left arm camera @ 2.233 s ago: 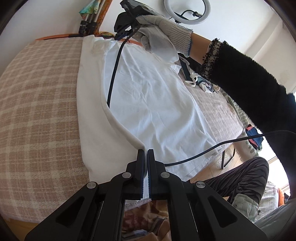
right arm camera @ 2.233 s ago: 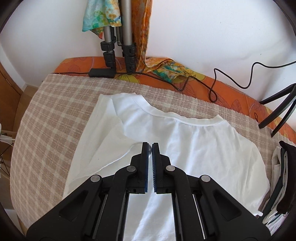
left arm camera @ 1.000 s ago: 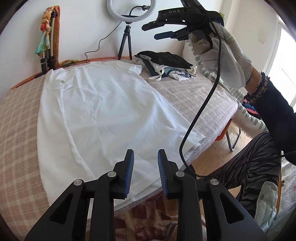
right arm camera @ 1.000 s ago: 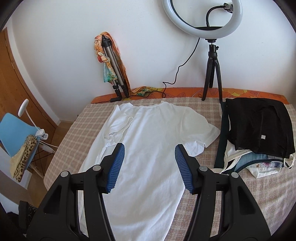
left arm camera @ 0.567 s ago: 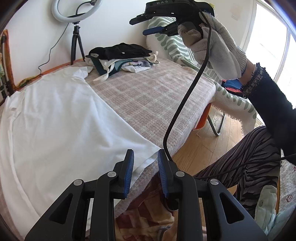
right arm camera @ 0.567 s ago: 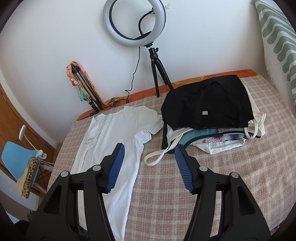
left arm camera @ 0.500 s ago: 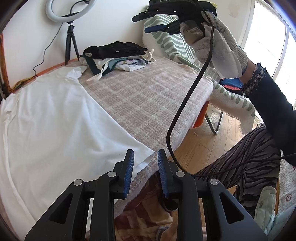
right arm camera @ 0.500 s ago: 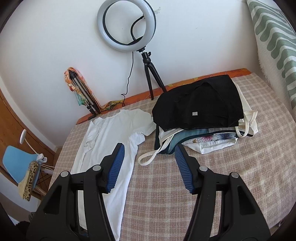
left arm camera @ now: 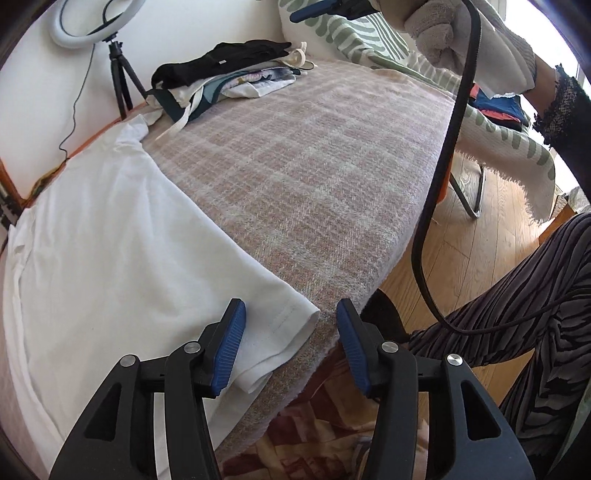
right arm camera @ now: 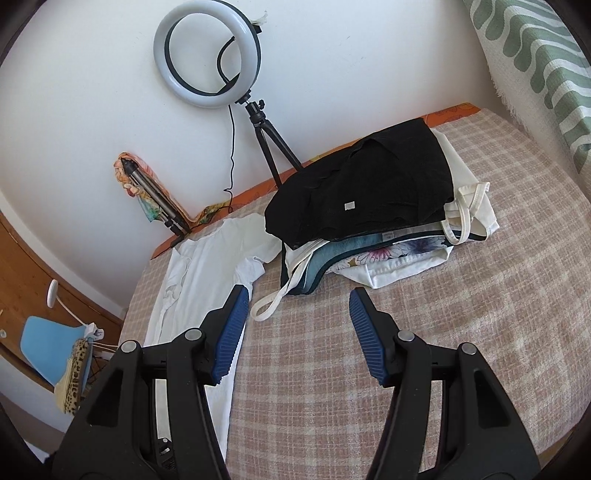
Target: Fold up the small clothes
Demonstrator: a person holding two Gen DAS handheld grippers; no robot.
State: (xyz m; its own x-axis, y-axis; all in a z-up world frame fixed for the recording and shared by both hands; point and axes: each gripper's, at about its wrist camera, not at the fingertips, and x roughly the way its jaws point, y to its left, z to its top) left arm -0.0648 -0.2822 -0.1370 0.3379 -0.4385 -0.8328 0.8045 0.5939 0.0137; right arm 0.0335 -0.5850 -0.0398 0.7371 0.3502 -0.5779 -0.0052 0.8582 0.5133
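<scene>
My left hand-held gripper [left arm camera: 290, 341] has swung to the white T-shirt [left arm camera: 110, 236] hem corner at six o'clock, jaws opening, empty; the right hand-held gripper [right arm camera: 295, 332] gapes, empty. Next fold starts.

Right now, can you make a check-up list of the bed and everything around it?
Surface: checked blanket over the bed, mostly bare on its near side.
Job's things: white T-shirt spread flat, its hem corner at the bed edge.
Clutter: pile of clothes, black garment on top, a strap trailing out.
Grippers: left gripper opening, hem corner between its pads, untouched; right gripper open, empty, above the blanket.
Cables: black cable hanging from the gloved hand; thin ring-light cord down the wall.
Surroundings: ring light on tripod, wooden floor, blue chair.
</scene>
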